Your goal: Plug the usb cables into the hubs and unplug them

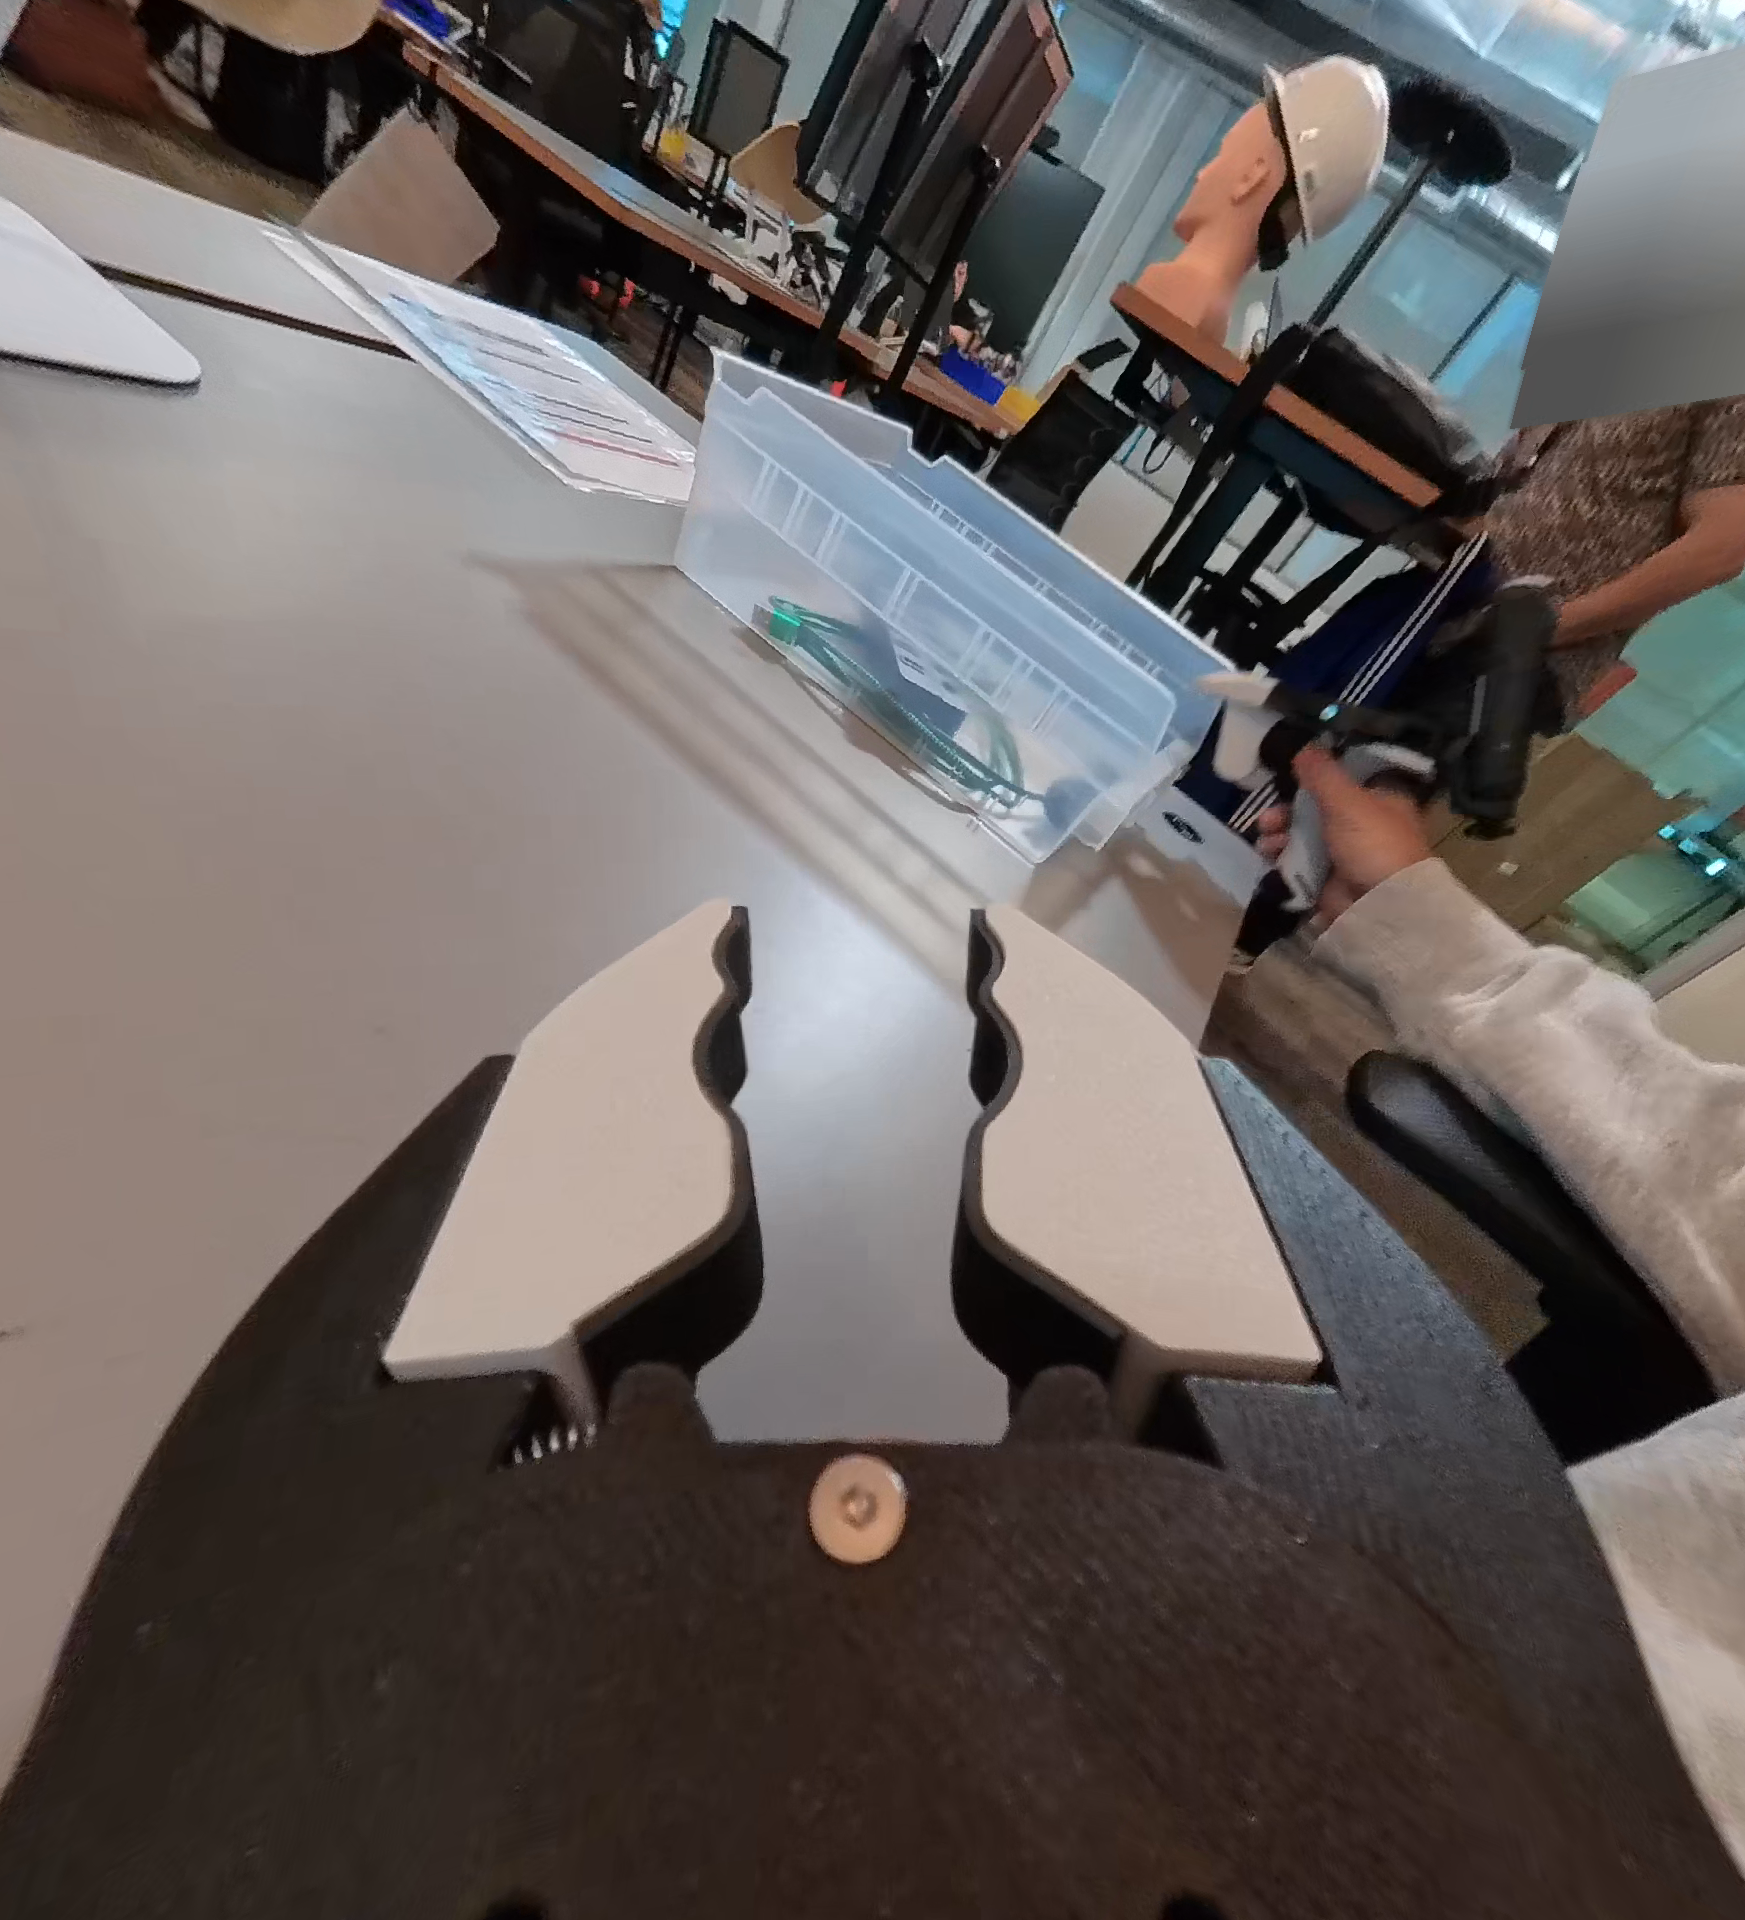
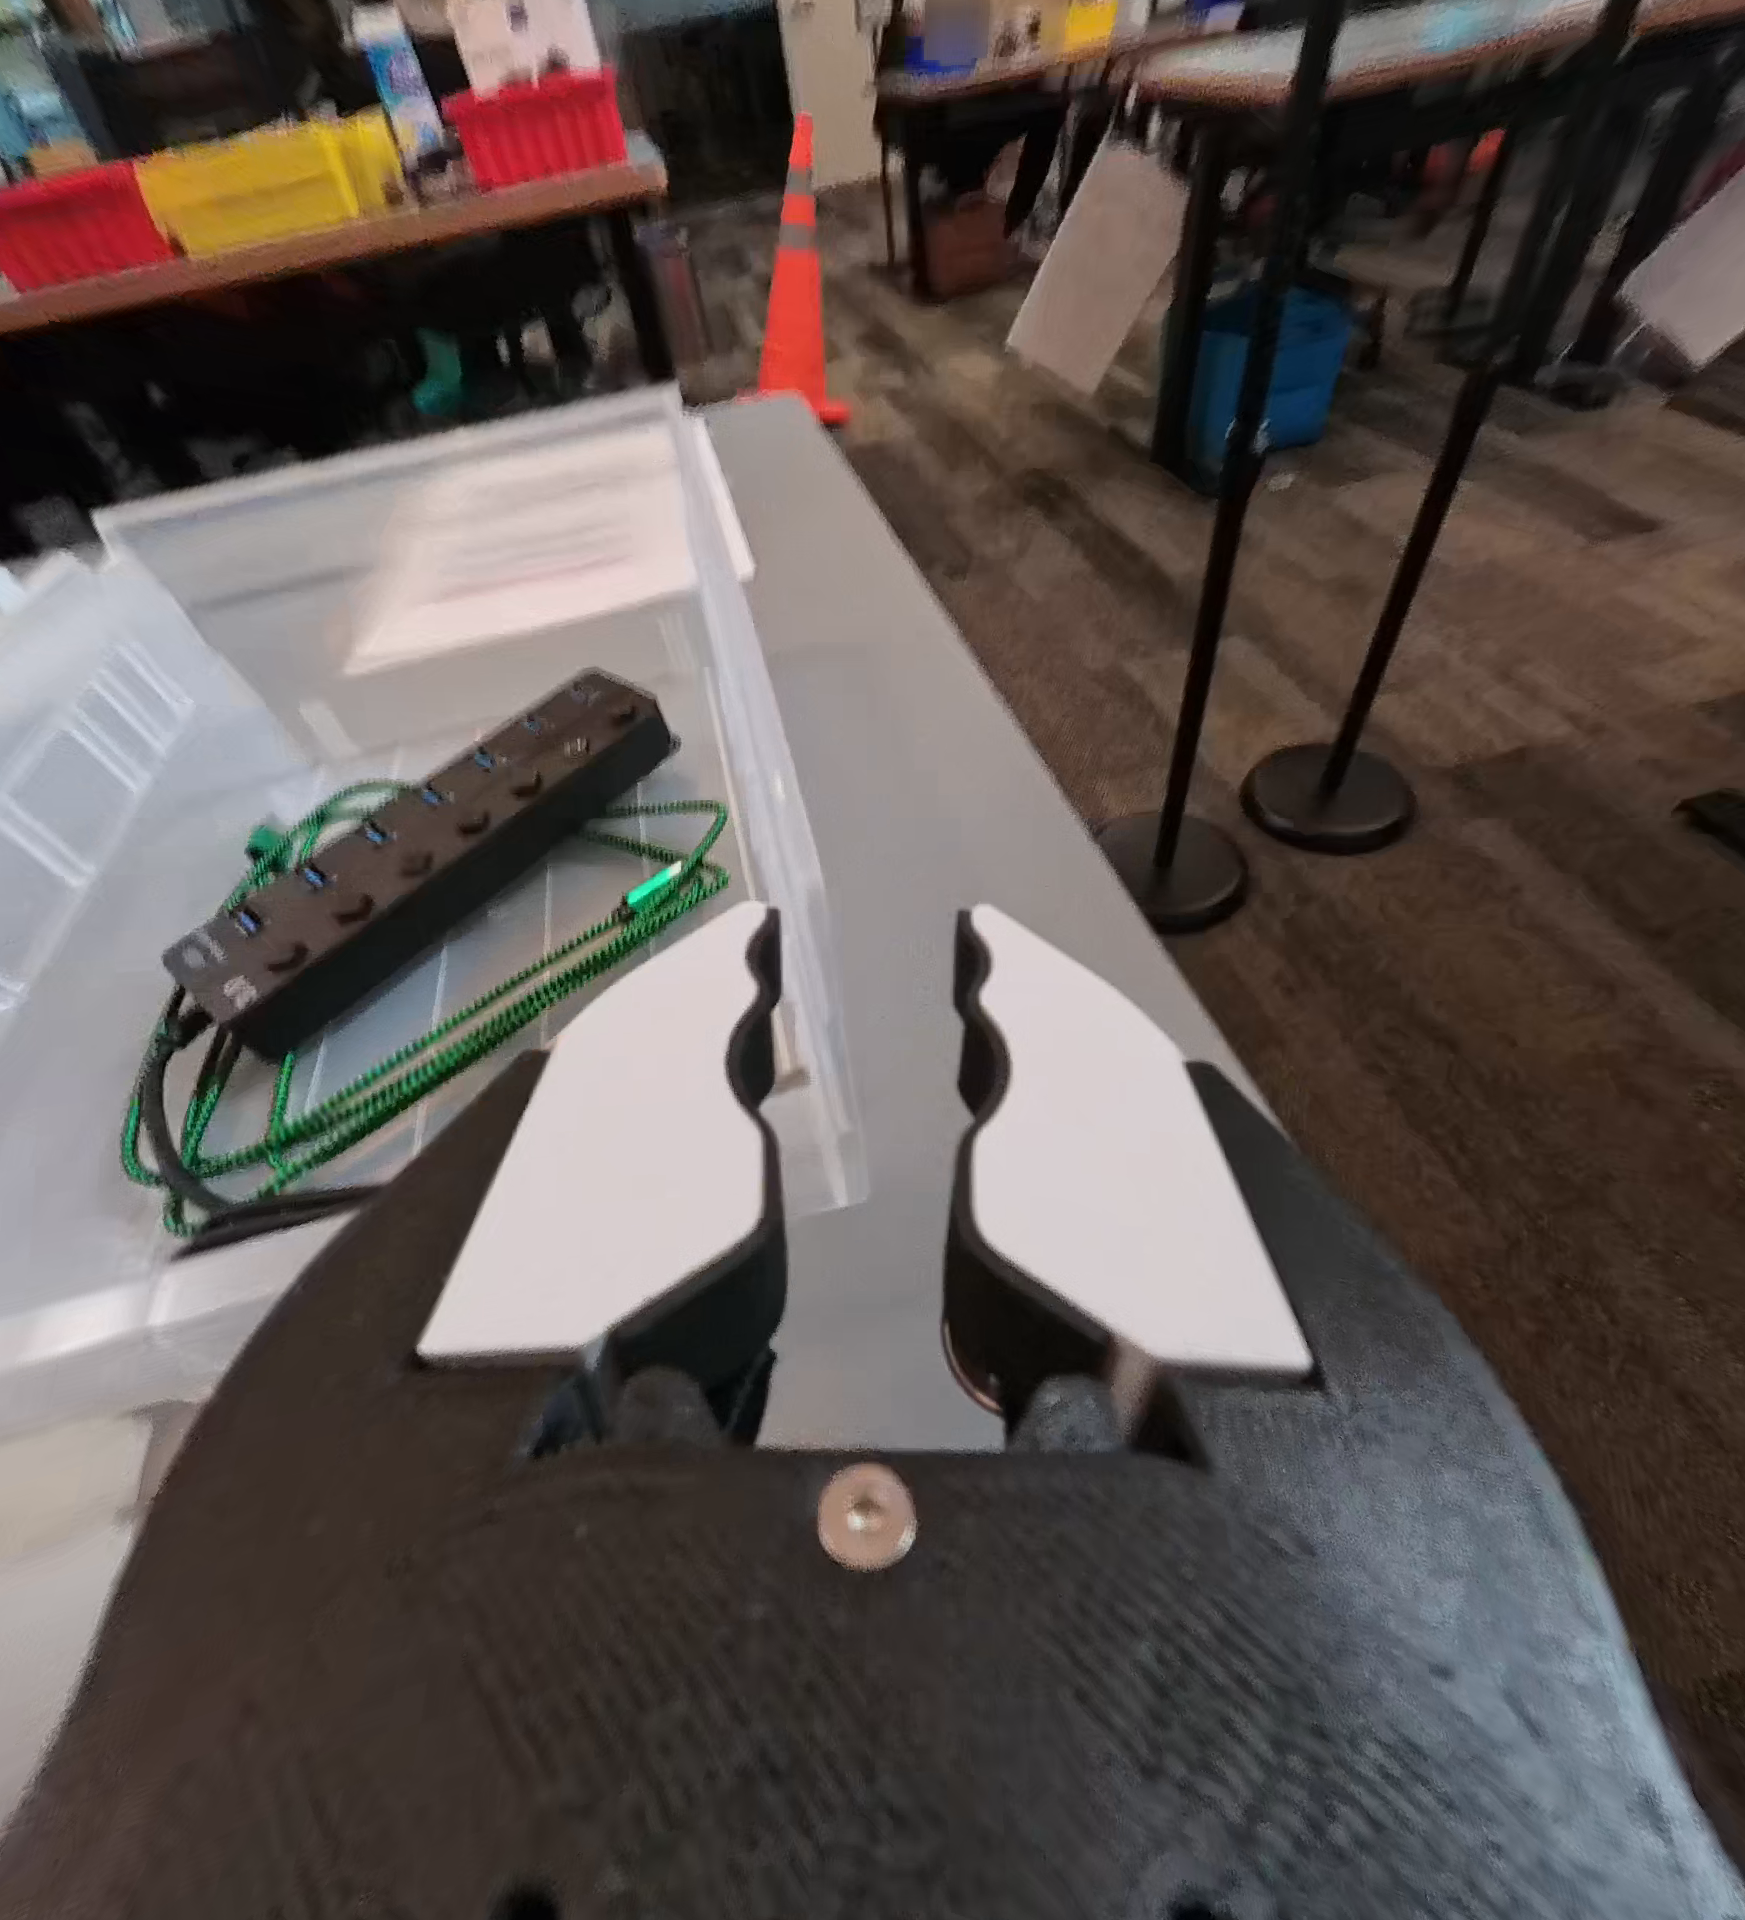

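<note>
A black USB hub (image 2: pixel 421 862) with a row of blue ports lies inside a clear plastic bin (image 2: pixel 224 582). A green braided USB cable (image 2: pixel 494 997) is coiled around it, its green plug (image 2: pixel 652 889) lying loose beside the hub. My right gripper (image 2: pixel 863 920) is open and empty, hovering over the bin's right wall and the grey table. In the left wrist view the same bin (image 1: pixel 951 582) stands ahead with the green cable (image 1: pixel 909 717) inside. My left gripper (image 1: pixel 855 920) is open and empty, low over the table, short of the bin.
The grey table (image 1: pixel 276 779) holds a white monitor base (image 1: pixel 37 301) and a laminated sheet (image 1: pixel 546 395) at the far left. The other gripper, in a hand (image 1: pixel 1367 821), shows past the bin. A person stands at the right. Black stanchion bases (image 2: pixel 1325 800) and an orange cone (image 2: pixel 797 270) stand on the floor. Across from one pair of fingers to the other is roughly 45 cm.
</note>
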A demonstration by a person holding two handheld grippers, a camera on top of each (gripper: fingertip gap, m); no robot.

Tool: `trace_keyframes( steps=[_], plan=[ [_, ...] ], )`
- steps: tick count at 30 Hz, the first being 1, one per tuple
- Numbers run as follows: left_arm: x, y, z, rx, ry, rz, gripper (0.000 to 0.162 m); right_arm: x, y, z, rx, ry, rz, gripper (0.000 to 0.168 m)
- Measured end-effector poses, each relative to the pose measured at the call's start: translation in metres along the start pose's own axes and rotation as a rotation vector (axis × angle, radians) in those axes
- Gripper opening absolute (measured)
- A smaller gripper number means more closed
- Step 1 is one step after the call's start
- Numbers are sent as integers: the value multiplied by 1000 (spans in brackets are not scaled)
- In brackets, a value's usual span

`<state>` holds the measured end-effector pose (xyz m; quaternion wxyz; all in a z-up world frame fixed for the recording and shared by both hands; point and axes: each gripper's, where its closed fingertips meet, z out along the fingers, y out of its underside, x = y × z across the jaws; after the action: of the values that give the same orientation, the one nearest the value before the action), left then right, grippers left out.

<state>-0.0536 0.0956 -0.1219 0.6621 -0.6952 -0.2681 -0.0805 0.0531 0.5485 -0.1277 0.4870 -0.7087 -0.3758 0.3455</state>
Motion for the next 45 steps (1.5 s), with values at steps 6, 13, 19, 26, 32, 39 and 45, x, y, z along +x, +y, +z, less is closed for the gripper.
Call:
trace_keyframes(
  steps=[6,13,19,26,32,39,45],
  plan=[
    [-18,-12,-8,19,-125,155,32,-54,-69,-53,333,-105,-45,31],
    [-98,-97,-107,289,-804,473,76,-238,-72,-86,446,-619,-147,36],
    [-140,-124,-209,332,-1171,623,84,-346,-32,-101,360,-938,-275,35],
    [-200,-72,-238,11,-1226,508,29,-376,-16,-89,264,-1063,-231,30],
    [-197,-68,-251,-23,-1264,586,9,-383,-12,-80,206,-1100,-166,29],
    [-201,-65,-255,-31,-1210,523,22,-383,-11,-82,201,-1097,-185,28],
    [-196,-63,-259,-60,-1196,503,6,-381,-11,-82,190,-1090,-170,27]
  ],
)
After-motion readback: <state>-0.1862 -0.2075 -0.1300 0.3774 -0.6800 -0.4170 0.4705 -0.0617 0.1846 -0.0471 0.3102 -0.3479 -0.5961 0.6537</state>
